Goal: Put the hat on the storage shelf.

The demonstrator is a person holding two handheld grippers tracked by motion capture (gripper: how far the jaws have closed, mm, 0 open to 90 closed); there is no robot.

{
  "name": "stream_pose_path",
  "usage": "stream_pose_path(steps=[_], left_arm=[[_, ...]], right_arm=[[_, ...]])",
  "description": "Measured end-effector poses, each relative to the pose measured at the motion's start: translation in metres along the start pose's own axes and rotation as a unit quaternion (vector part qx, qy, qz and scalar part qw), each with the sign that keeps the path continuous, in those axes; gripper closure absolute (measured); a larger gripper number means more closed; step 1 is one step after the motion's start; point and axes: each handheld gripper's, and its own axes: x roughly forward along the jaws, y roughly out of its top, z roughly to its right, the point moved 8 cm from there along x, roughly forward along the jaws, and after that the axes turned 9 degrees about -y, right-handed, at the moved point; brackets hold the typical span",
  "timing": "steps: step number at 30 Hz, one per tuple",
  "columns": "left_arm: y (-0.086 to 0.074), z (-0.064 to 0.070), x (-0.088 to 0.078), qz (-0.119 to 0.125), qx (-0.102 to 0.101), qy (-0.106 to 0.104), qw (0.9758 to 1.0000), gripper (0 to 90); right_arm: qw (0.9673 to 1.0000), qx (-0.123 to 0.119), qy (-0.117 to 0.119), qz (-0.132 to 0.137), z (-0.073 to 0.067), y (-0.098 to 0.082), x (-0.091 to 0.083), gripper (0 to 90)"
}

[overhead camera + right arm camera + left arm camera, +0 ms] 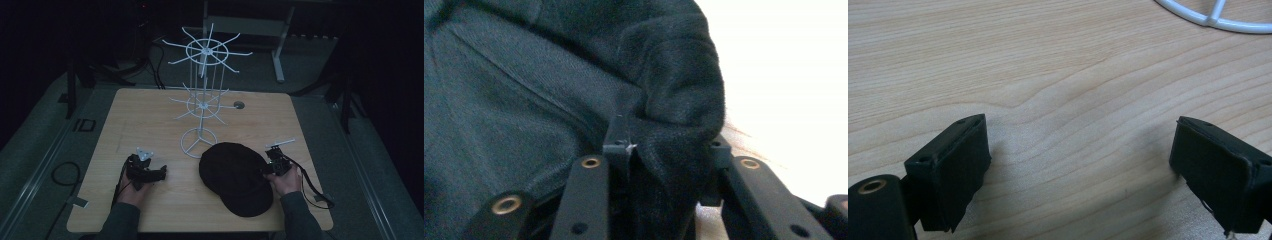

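The black cap [235, 177] lies flat on the table's [150, 115] near right part, long axis running far-left to near-right, brim nearest. The right gripper [272, 167] pinches a fold of its right edge; the left gripper [159, 175] rests spread, well apart.

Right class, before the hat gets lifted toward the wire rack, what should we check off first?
1. Right gripper has hat fabric between its jaws: ok, a fold is pinched at the rim.
2. Grip firm enough to lift: cannot tell.
3. Left gripper free: ok, jaws wide apart over bare table.
4. Wire rack upright: ok.
5. Rack arms free to take a hat: ok, nothing hangs there.
6. Rack base apart from the hat: ok, a small gap.
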Motion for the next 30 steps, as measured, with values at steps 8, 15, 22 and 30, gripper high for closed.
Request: stream_pose_path(steps=[8,15,22,30], left_arm=[[0.000,0.000,0.000,0.000,0.000,0.000,1.0000,9.6],[0.000,0.000,0.000,0.000,0.000,0.000,1.0000,9.6],[0.000,0.000,0.000,0.001,0.000,0.000,1.0000,9.6],[0.000,0.000,0.000,0.001,-0.001,0.000,1.0000,9.6]], right_arm=[[0.9996,0.002,-0.005,0.028,0.003,0.001,-0.007,76.6],[0.9978,0.025,-0.011,0.060,0.018,0.009,-0.024,76.7],[0.9942,0.052,-0.008,0.093,0.033,0.020,-0.041,76.6],[0.9905,0.070,-0.012,0.117,0.046,0.029,-0.054,76.6]])
